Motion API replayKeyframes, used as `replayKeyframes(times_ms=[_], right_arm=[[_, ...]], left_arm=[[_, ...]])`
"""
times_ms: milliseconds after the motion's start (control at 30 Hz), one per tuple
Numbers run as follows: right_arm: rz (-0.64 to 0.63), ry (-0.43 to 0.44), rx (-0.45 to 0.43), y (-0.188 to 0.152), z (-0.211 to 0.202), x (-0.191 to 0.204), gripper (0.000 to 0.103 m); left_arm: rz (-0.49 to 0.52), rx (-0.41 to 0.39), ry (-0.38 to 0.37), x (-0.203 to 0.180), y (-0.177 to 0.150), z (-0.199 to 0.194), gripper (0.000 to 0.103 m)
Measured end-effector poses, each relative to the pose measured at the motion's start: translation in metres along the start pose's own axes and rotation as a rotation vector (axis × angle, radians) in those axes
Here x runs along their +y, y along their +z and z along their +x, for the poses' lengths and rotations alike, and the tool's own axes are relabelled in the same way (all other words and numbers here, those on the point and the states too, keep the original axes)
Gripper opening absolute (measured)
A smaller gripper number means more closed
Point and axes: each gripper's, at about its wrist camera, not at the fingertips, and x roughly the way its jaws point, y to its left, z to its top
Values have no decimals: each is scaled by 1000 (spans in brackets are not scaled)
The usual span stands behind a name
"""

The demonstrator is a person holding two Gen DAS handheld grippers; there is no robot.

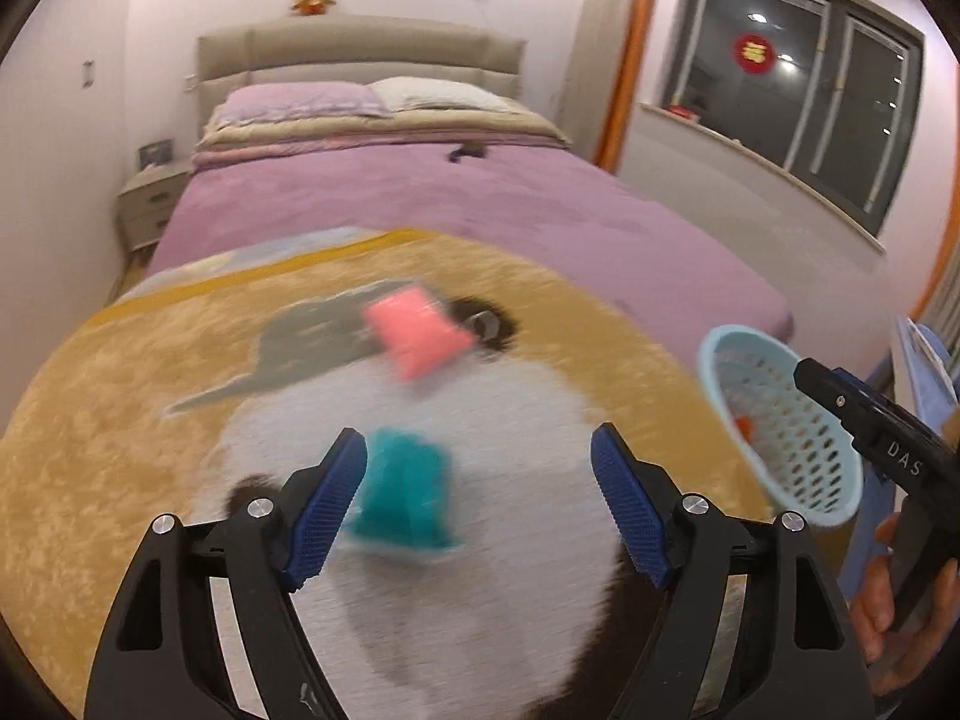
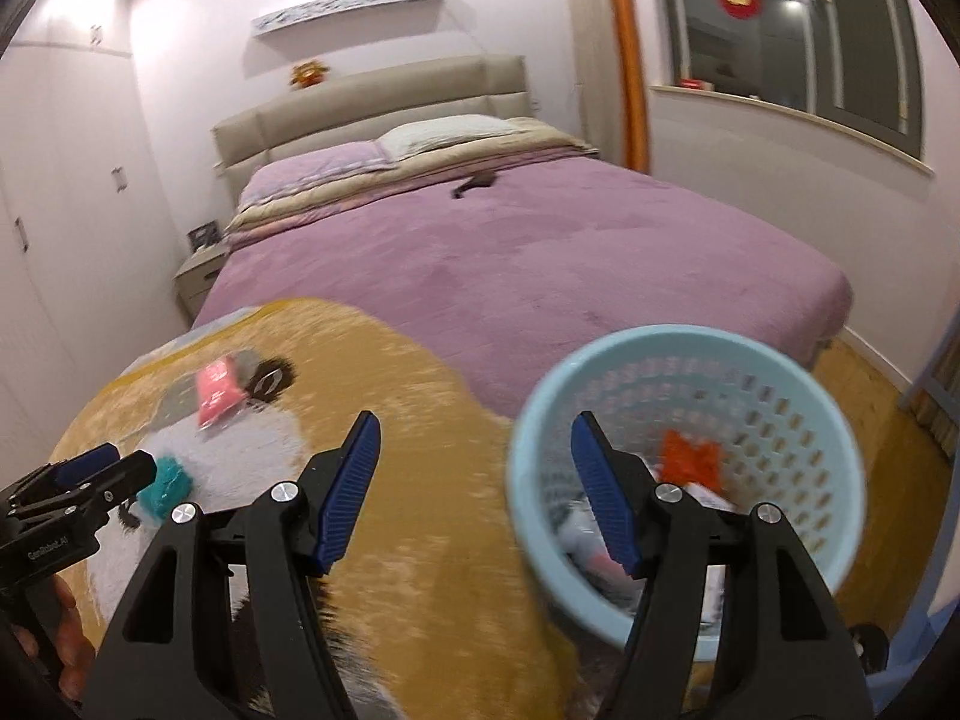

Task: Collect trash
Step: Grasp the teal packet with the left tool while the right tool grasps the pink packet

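A teal packet (image 1: 405, 495) lies on the plush yellow and white blanket (image 1: 150, 420), just ahead of my open left gripper (image 1: 479, 474), nearer its left finger; it also shows in the right wrist view (image 2: 167, 483). A pink packet (image 1: 415, 330) lies farther back on the blanket, also in the right wrist view (image 2: 219, 391). A light blue perforated basket (image 2: 690, 480) stands at the blanket's right edge, holding an orange wrapper (image 2: 690, 459) and other scraps. My right gripper (image 2: 475, 465) is open, its right finger over the basket rim, its left outside it.
The blanket covers the foot of a bed with a purple cover (image 2: 540, 252) and pillows (image 2: 456, 132). A small dark object (image 2: 474, 183) lies on the cover. A nightstand (image 1: 147, 204) stands left, a window (image 1: 798, 90) right.
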Motion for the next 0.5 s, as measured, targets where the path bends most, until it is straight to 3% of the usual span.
replayKeyframes(times_ms=[300, 500], right_arm=[[-86, 120, 94, 6, 35, 58, 55], [-146, 142, 95, 15, 44, 83, 55]], left_arm=[[-44, 71, -13, 37, -10, 21, 74], [-51, 86, -5, 41, -16, 29, 74]])
